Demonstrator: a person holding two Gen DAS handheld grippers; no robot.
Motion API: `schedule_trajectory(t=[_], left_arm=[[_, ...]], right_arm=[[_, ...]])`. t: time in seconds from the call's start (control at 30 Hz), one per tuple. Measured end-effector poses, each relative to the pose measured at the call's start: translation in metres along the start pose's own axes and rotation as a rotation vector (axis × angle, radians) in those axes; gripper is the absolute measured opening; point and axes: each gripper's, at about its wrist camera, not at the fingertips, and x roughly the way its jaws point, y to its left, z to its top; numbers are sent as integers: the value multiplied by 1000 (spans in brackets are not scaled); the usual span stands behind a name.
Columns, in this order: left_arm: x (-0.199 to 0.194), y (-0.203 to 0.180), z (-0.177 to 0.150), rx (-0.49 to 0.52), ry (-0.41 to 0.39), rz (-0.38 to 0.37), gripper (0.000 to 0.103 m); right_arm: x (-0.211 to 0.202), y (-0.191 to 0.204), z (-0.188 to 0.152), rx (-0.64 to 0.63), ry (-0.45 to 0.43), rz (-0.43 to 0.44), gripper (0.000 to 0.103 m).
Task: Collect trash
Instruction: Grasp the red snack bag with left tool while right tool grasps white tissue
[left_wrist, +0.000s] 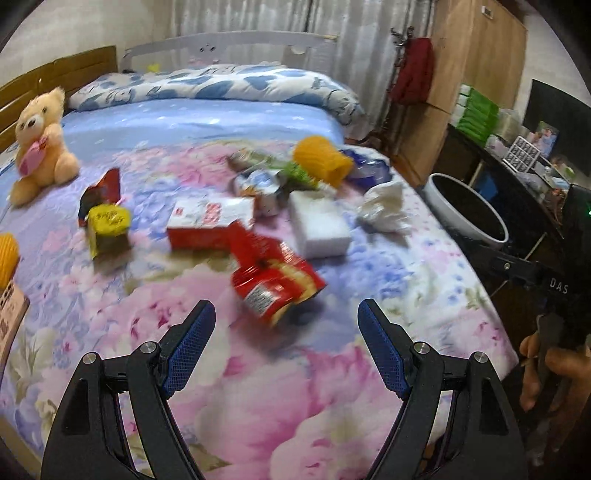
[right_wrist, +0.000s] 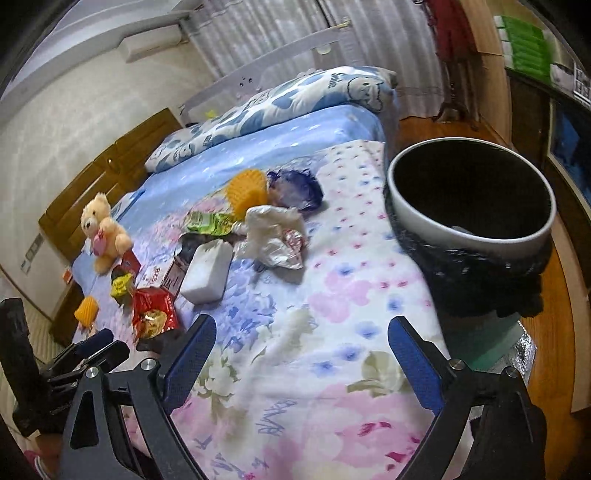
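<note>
The flower-printed quilted bed cover (left_wrist: 295, 387) carries all the litter, and the round white-rimmed bin with its black liner (right_wrist: 472, 236) stands just beside its edge. Nothing is picked yet, I judge: my left gripper (left_wrist: 286, 332) and right gripper (right_wrist: 301, 347) both hover over the cover, fingers apart and empty. The crumpled red foil snack bag (left_wrist: 275, 284) lies nearest ahead of my left fingers, so next I should lower and close on it.
</note>
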Motion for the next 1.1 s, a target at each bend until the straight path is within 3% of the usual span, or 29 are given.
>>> schedule_trajectory(t=[0.33, 0.7, 0.77, 0.8, 0.83, 0.87, 0.9, 0.97, 1.1], left_arm=[[19, 16, 2, -99, 31, -13, 81], [42, 24, 19, -150, 53, 1, 81], [47, 25, 20, -141, 57, 1, 72], [49, 25, 20, -137, 62, -2, 67], [52, 24, 20, -131, 71, -9, 55], [57, 24, 19, -125, 87, -20, 44], [59, 24, 19, -122, 96, -27, 44], [57, 22, 17, -108, 90, -46, 40], [49, 10, 19, -60, 69, -79, 34]], right_arm=[[30, 15, 4, -44, 11, -10, 95], [68, 24, 36, -83, 17, -1, 95], [79, 25, 42, -88, 27, -5, 94], [85, 26, 44, -94, 34, -8, 92], [91, 27, 45, -99, 43, -14, 89], [97, 27, 46, -103, 56, -19, 77], [104, 27, 47, -99, 76, -20, 58], [112, 25, 45, -78, 116, 6, 33], [100, 22, 40, -63, 91, 37, 28]])
